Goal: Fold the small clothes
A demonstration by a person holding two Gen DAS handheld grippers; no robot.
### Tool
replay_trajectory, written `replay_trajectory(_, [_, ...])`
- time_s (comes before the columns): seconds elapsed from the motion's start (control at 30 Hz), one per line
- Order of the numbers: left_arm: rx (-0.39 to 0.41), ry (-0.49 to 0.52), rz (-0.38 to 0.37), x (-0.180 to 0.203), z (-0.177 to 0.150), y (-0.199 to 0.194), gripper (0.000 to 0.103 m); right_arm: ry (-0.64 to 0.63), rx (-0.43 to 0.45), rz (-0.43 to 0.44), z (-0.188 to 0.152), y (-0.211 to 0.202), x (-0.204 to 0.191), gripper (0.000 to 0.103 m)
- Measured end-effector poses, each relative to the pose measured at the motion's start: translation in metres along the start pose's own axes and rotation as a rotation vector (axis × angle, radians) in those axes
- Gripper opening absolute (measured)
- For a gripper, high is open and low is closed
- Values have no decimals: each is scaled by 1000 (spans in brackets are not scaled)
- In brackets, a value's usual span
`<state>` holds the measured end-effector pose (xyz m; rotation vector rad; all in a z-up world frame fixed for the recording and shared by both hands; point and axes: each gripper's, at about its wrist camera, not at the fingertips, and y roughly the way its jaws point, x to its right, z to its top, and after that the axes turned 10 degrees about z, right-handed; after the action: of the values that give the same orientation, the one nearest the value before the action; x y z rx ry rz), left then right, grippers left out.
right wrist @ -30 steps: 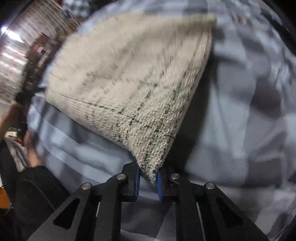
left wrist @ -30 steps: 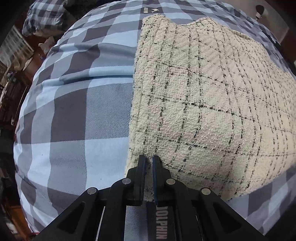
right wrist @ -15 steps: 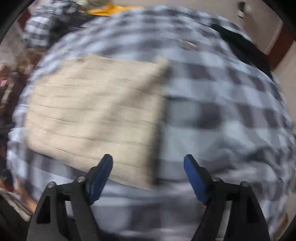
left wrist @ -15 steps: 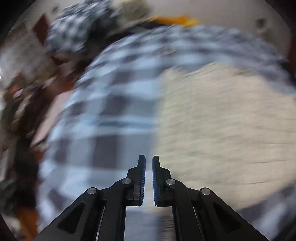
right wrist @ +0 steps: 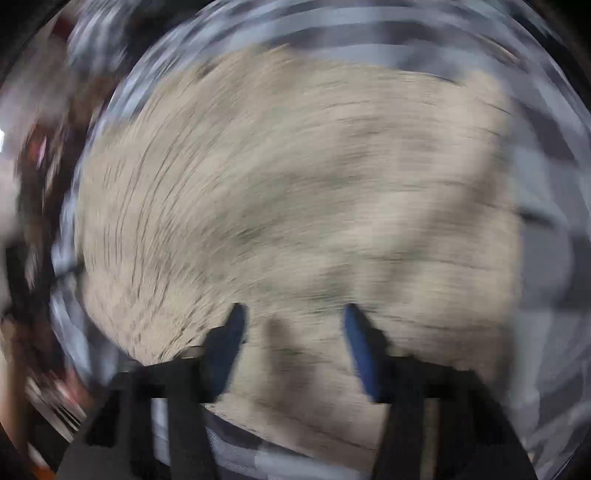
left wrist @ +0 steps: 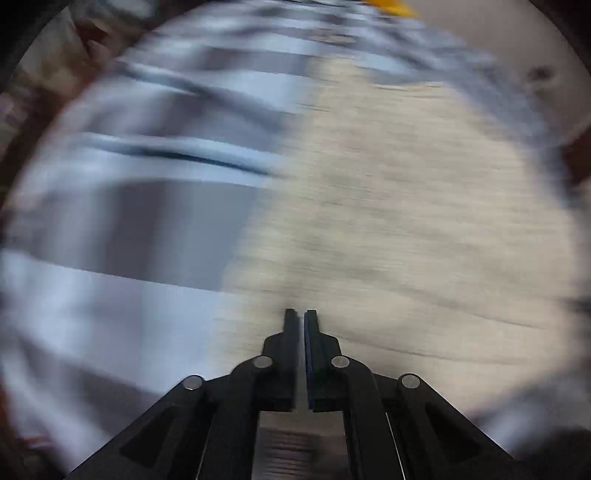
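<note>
A cream woven garment (left wrist: pixel 388 221) with thin dark check lines lies folded flat on a blue and grey checked bed sheet (left wrist: pixel 129 221). Both views are heavily blurred by motion. My left gripper (left wrist: pixel 300 314) is shut with nothing between its pads, its tips over the garment's near left part. In the right wrist view the garment (right wrist: pixel 295 184) fills the middle. My right gripper (right wrist: pixel 294 310) hangs above its near edge with jaws apart and closing. The cloth shows through the gap below them, and no pad presses on it.
The checked sheet (right wrist: pixel 546 258) continues right of the garment. An orange item (left wrist: pixel 391 7) lies at the far end of the bed. Dark blurred clutter (right wrist: pixel 33 221) lines the bed's left side, and a pale wall (left wrist: pixel 498 44) stands beyond the far right.
The right gripper let go of the garment's corner, opened wide, then narrowed and swung over the cloth, which now lies flat. The left gripper stayed shut and shifted over the garment.
</note>
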<state>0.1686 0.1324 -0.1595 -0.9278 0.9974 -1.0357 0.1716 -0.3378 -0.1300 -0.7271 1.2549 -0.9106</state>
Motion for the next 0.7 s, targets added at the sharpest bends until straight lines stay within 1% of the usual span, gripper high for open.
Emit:
replay_trajectory(0.03, [21, 36, 200, -5, 2, 6, 4, 72, 46, -95, 2, -14, 19, 44])
replay_trajectory(0.07, [29, 74, 329, -10, 4, 14, 4, 111, 72, -184, 2, -23, 30, 47])
replay_trajectory(0.1, [29, 99, 393, -15, 6, 20, 4, 148, 105, -311, 0, -38, 44, 47])
replay_trajectory(0.13, [30, 89, 373, -24, 9, 22, 4, 157, 116, -342, -2, -46, 47, 47])
replay_trajectory(0.17, [32, 62, 331, -30, 11, 21, 4, 177, 123, -335, -7, -56, 43, 47])
replay_trajectory(0.2, [37, 14, 267, -38, 13, 17, 4, 195, 135, -312, -10, -63, 38, 47])
replay_trajectory(0.27, [62, -101, 119, -52, 17, 3, 4, 236, 206, -218, -20, -78, 7, 49])
replay_trajectory(0.3, [74, -130, 72, -52, 16, -4, 4, 248, 245, -174, -25, -82, -19, 63])
replay_trajectory(0.33, [93, -153, 11, -53, 15, -13, 4, 256, 279, -127, -25, -83, -41, 74])
replay_trajectory(0.37, [115, -159, -35, -52, 15, -21, 4, 262, 315, -66, -24, -77, -62, 92])
replay_trajectory(0.4, [134, -148, -60, -48, 15, -25, 4, 269, 346, -12, -25, -74, -71, 98])
replay_trajectory(0.43, [150, -132, -70, -44, 13, -29, 4, 281, 385, 58, -26, -67, -83, 98])
replay_trajectory(0.47, [169, -107, -78, -37, 11, -34, 4, 293, 401, 93, -25, -59, -88, 99])
replay_trajectory(0.5, [186, -78, -79, -33, 8, -38, 4, 304, 401, 110, -27, -44, -93, 99])
replay_trajectory(0.53, [201, -40, -74, -28, 5, -43, 4, 295, 365, 105, -24, -24, -97, 99])
replay_trajectory(0.6, [232, 32, -59, -18, 3, -57, 4, 209, 236, 69, -11, 6, -104, 98])
replay_trajectory(0.63, [247, 88, -55, -8, 7, -59, 4, 165, 199, 57, -3, 16, -104, 98])
replay_trajectory(0.67, [253, 122, -57, -2, 10, -66, 4, 155, 203, 36, 4, 18, -99, 98])
replay_trajectory(0.7, [262, 164, -58, 9, 16, -71, 4, 185, 238, 8, 12, 15, -91, 98])
